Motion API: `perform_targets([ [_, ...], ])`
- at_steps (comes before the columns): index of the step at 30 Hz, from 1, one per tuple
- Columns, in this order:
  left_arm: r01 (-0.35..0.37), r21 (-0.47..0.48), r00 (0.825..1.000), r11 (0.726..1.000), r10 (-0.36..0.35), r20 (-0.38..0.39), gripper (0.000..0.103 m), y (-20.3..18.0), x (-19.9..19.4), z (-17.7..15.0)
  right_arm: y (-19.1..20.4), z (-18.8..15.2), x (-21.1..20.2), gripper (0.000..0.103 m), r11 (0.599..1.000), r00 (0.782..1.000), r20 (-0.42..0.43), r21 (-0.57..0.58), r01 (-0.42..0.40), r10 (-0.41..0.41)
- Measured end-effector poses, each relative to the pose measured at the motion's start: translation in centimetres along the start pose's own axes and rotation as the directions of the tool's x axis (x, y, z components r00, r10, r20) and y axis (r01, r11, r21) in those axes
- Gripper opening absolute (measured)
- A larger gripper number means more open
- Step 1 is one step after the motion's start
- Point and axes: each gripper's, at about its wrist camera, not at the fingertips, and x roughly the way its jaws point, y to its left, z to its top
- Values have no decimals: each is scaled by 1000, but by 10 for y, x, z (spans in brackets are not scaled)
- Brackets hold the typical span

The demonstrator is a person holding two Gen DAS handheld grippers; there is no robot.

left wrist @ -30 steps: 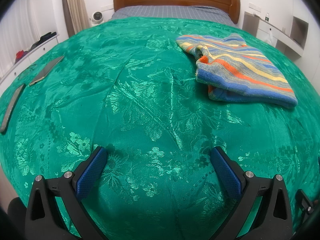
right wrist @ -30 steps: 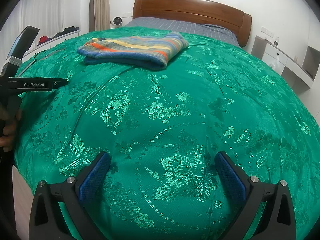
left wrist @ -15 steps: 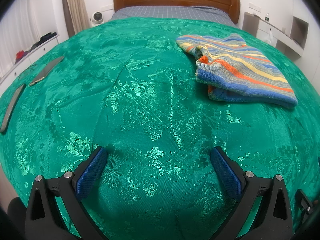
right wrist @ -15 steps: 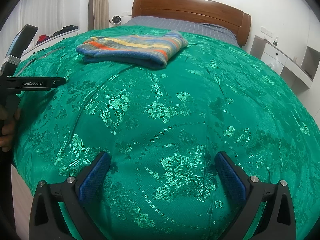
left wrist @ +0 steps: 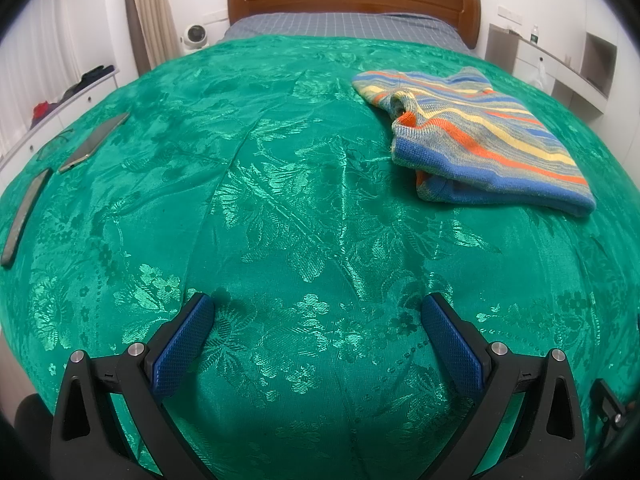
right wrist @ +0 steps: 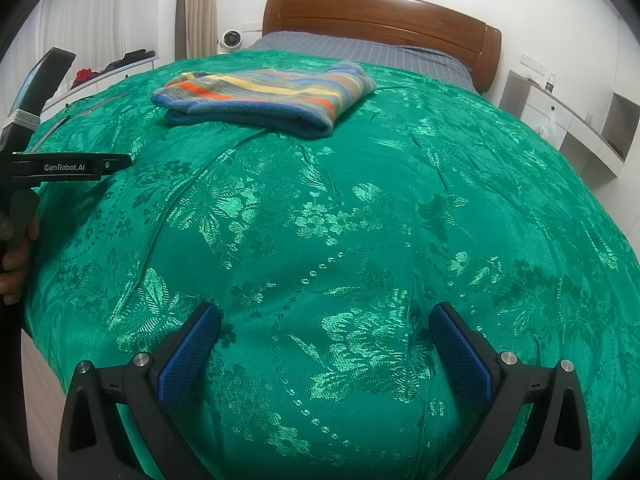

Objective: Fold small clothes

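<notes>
A striped knit garment in blue, orange and yellow lies folded on the green bedspread, far right in the left wrist view. In the right wrist view it lies far ahead, left of centre. My left gripper is open and empty, low over the near part of the bed. My right gripper is open and empty, also over bare bedspread. The left gripper's body shows at the left edge of the right wrist view.
Two flat phone-like objects lie on the bed's left side. A wooden headboard stands at the far end. White shelving lines the right wall, a low white cabinet the left.
</notes>
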Motion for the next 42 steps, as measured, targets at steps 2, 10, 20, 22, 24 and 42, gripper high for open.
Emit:
perform_targets([
  [2,0,0,1000,1000,0,0,103,0,0,0,0,0,0,103,1000,1000,0,0,0,0],
  [10,0,0,1000,1000,0,1,103,0,0,0,0,-1,0,103,1000,1000,2,-1,2,-2],
  [20,-1,1,1000,1000,1,2,103,-1,0,-1,-2,-2,-1,103,1000,1000,3,-3,9,-9],
  [22,-1,1,1000,1000,1,2,103,-1,0,-1,-2,-2,-1,103,1000,1000,3,-3,10,-10],
  [24,-1,1,1000,1000,1,3,103,-1,0,-1,-3,-3,-1,103,1000,1000,3,-4,10,-10],
  [42,59,-23,995,998,-61,-80,102,10,-7,11,-2,9,-4,103,1000,998,-62,-22,2,-4],
])
